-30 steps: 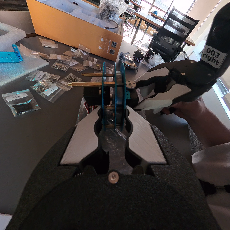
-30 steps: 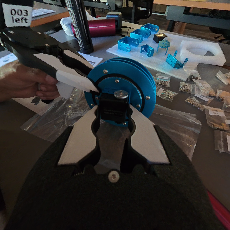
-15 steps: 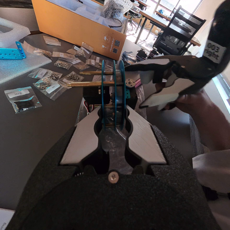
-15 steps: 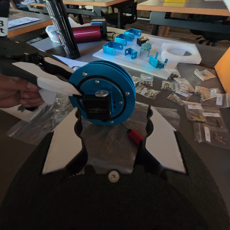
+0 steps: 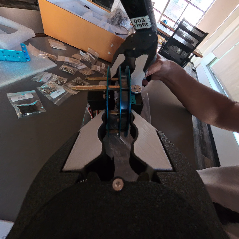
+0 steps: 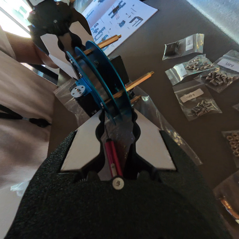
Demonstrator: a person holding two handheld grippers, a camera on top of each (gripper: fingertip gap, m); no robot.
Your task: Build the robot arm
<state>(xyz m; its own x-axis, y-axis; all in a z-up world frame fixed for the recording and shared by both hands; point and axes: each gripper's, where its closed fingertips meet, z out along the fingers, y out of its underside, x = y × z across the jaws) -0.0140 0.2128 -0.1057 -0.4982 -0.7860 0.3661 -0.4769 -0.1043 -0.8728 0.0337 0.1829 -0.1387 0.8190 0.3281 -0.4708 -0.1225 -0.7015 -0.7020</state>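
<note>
The left gripper [image 5: 117, 124] is pinched on the near edge of a disc stack [image 5: 117, 103]: three thin blue metal discs held apart by brass rods [image 5: 95, 87], standing on edge so the discs face sideways. Its two fingers [image 5: 88, 142] press the outer discs from either side, which keeps the stack upright over a clear plastic sheet [image 5: 119, 152] on the dark bench [image 5: 32, 135].

At the stack's far edge, the right gripper [image 5: 127, 72] straddles the discs from above, held by a hand [image 5: 159, 69]. In the right wrist view its fingers [image 6: 82, 144] flank the stack's rim closely; whether they actually press it cannot be told. With a gripper at each end, the stack looks steadied on both sides.

Black servo blocks [image 5: 98, 99] sit against the stack's faces, one topped by a small silver horn [image 5: 136, 88]. A red screwdriver [image 6: 113, 159] lies on the sheet between the right gripper's fingers, just beside the stack.

Left of the stack, small bags [image 5: 54, 89] of screws and nuts are spread flat on the bench, apart from one another so each can be reached. Beyond them are a blue bracket [image 5: 12, 55] on white foam [image 5: 15, 32] and an open orange box [image 5: 80, 29]. An instruction sheet [image 6: 116, 22] lies on the bench past the stack in the right wrist view.
</note>
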